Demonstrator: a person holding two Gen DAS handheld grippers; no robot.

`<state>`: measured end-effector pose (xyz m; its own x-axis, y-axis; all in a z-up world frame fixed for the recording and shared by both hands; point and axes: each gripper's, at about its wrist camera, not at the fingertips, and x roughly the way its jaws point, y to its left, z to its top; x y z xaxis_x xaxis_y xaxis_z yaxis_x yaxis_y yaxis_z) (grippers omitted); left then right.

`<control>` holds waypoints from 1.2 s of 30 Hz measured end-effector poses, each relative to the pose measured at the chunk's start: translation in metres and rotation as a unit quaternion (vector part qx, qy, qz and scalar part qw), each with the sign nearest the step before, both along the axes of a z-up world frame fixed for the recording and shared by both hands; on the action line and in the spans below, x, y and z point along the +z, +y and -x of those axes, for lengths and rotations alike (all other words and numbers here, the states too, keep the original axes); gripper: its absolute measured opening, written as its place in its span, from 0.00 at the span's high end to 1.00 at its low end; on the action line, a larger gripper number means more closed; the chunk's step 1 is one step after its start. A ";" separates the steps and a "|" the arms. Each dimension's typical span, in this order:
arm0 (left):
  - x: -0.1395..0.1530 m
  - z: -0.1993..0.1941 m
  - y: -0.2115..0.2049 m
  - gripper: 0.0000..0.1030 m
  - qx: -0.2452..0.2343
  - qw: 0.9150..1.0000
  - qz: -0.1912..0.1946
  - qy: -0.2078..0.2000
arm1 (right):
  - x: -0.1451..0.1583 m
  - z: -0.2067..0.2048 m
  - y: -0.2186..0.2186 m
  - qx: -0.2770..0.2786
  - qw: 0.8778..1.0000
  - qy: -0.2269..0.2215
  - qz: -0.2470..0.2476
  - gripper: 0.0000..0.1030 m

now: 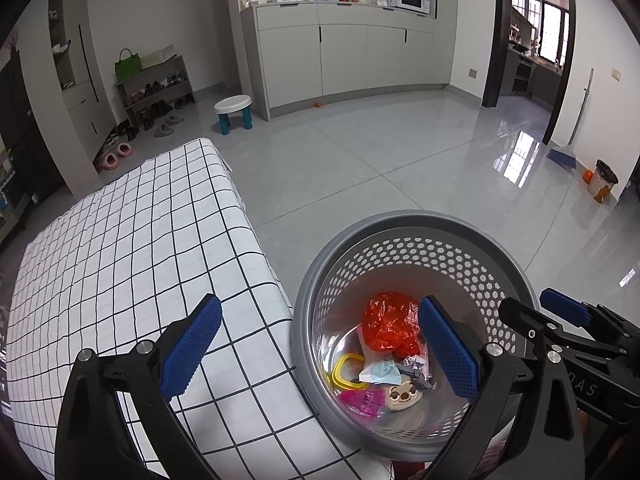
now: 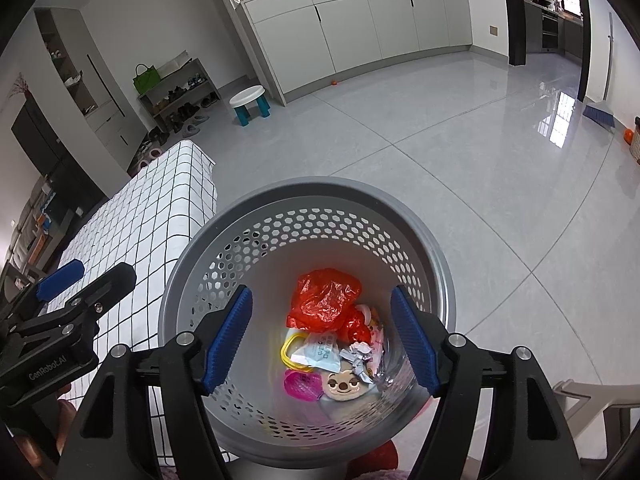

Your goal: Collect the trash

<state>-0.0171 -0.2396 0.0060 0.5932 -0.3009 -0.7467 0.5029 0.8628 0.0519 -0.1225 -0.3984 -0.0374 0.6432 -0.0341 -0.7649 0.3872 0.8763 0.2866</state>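
Observation:
A grey perforated waste basket (image 1: 416, 220) stands on the floor beside the table; it also shows in the right wrist view (image 2: 308, 190). Inside lie a crumpled red plastic bag (image 1: 390, 322) (image 2: 324, 296), a yellow ring (image 2: 289, 350), a white wrapper (image 2: 320, 354), crumpled foil (image 2: 358, 354), a pink piece (image 2: 302, 386) and a cartoon-face item (image 2: 344, 386). My left gripper (image 1: 320, 350) is open and empty, straddling the table edge and the basket's rim. My right gripper (image 2: 322, 338) is open and empty above the basket's mouth.
A table with a white black-grid cloth (image 1: 120, 260) lies left of the basket. Shiny grey floor tiles (image 1: 400, 152) stretch ahead. A small white stool (image 1: 234, 114), shoe rack (image 1: 156, 84), cabinets (image 1: 344, 52), a broom (image 1: 564, 156) and another bin (image 1: 602, 180) stand further off.

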 end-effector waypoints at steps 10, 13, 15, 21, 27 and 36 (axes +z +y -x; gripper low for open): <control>0.001 0.003 -0.001 0.06 0.000 1.000 -0.004 -0.005 | -0.002 0.000 0.000 -0.001 1.000 -0.002 -0.002 0.33; 0.001 0.003 -0.003 0.06 0.000 1.000 -0.005 -0.006 | -0.002 0.001 0.000 -0.001 1.000 -0.002 -0.003 0.33; 0.001 0.003 -0.003 0.06 0.001 1.000 -0.006 -0.006 | -0.002 0.001 0.000 -0.002 1.000 -0.003 -0.004 0.32; 0.003 0.004 0.000 0.06 0.004 1.000 0.004 -0.010 | -0.002 0.002 0.001 -0.001 1.000 -0.003 -0.004 0.32; 0.003 0.004 0.001 0.06 0.002 1.000 0.005 -0.012 | -0.002 0.002 0.001 -0.001 1.000 -0.003 -0.004 0.32; 0.002 0.005 -0.002 0.06 0.001 1.000 -0.005 -0.013 | -0.001 0.002 0.001 -0.001 1.000 -0.003 -0.004 0.32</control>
